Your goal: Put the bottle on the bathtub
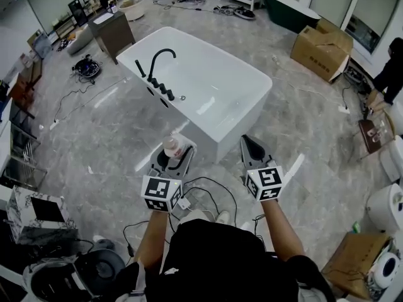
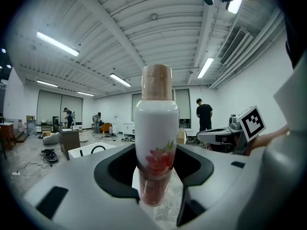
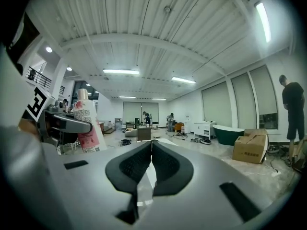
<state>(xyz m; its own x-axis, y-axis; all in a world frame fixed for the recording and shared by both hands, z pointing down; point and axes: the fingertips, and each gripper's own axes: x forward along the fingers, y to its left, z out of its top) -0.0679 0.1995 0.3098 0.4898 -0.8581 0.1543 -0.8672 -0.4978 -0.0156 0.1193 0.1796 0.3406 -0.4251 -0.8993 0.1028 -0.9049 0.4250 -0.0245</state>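
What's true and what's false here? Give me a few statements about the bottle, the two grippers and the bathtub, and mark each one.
1. The left gripper holds the white flower-printed bottle with the beige cap upright between its jaws. True.
2. The right gripper has its jaws wide apart. False: they are together, with nothing between them.
3. The bottle already stands on the white rectangular bathtub. False: it is not set down; the left gripper holds it.
4. A black arched tap stands on the bathtub's rim. True.
5. A brown cardboard box sits on the floor beyond the bathtub, to its right in the head view. True.
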